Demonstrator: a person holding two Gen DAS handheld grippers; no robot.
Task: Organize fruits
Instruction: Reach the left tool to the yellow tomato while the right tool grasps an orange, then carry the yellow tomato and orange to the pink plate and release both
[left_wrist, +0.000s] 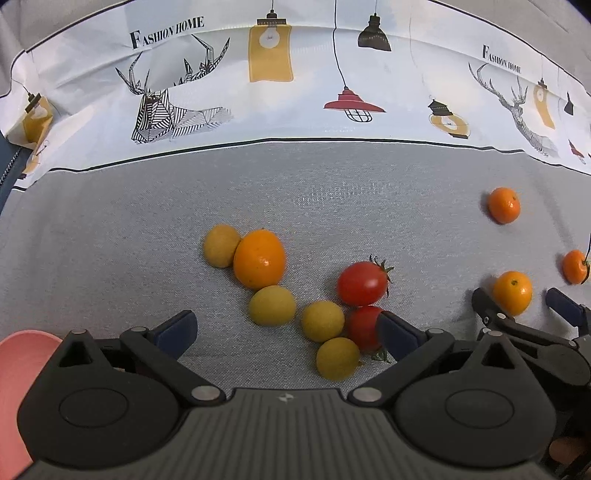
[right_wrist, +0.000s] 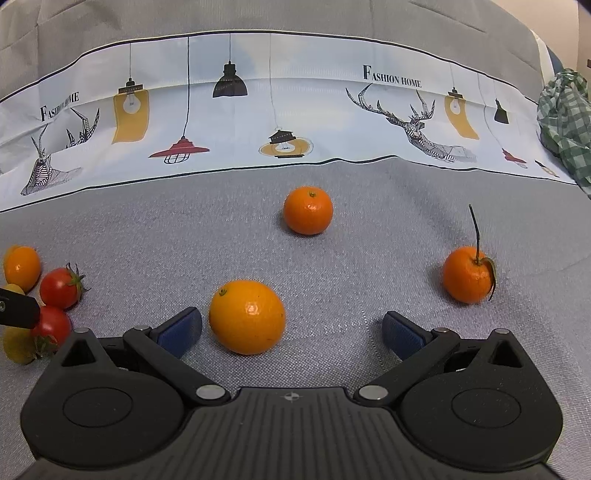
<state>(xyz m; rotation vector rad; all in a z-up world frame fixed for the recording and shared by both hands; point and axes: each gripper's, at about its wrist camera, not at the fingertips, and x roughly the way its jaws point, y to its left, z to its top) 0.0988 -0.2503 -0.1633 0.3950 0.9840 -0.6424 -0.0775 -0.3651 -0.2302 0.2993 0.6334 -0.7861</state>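
Your left claw (left_wrist: 288, 332) stands wide apart with nothing clamped; between its blue pads lie three round yellow-green fruits (left_wrist: 322, 320), and a red cherry tomato (left_wrist: 364, 328) sits against the right pad. Beyond them rest a second red tomato with a green stem (left_wrist: 362, 283), a large smooth orange (left_wrist: 259, 259) and one more yellow fruit touching it. Your right claw (right_wrist: 291, 332) is also spread open, empty, with a big glossy orange (right_wrist: 246, 316) lying between its fingers, nearer the left one. Farther out on the grey woven counter (right_wrist: 166, 236) sit two small mandarins (right_wrist: 308, 210) (one stemmed), well apart.
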